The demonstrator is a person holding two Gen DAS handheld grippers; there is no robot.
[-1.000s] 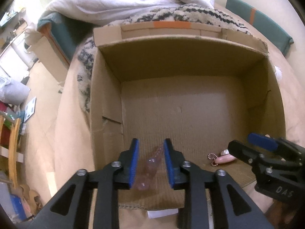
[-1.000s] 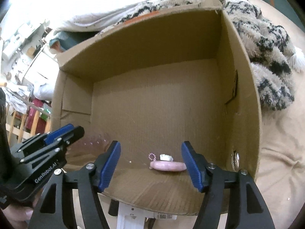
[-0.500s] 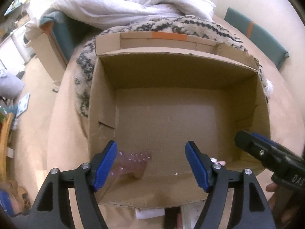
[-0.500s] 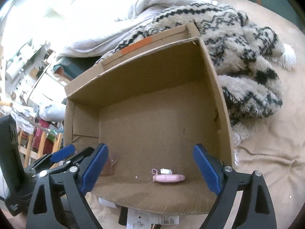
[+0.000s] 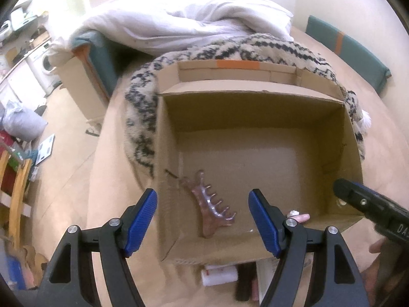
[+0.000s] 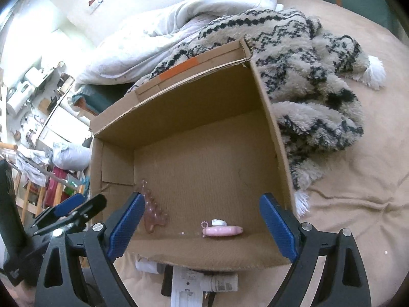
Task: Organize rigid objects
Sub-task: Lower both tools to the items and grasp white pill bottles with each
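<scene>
An open cardboard box (image 5: 255,107) (image 6: 179,97) sits on a tan bedcover. A translucent pink claw hair clip (image 5: 209,204) (image 6: 152,212) lies on the box floor near the left wall. A small pink oblong trinket with a bead chain (image 6: 221,230) (image 5: 299,216) lies near the front wall. My left gripper (image 5: 203,221) hovers open above the clip with nothing between its blue pads. My right gripper (image 6: 202,227) is open wide above the front of the box, over the trinket and holding nothing. The right gripper's tip also shows at the left wrist view's right edge.
A black-and-cream shaggy blanket (image 6: 306,76) and a white duvet (image 5: 179,23) lie behind and right of the box. Small packages (image 6: 199,281) sit just in front of the box. Room clutter and wooden furniture (image 5: 15,186) are off to the left.
My left gripper opened and let the hair clip fall onto the box floor. The right gripper spread wider. Both grippers rose and drew back from the box.
</scene>
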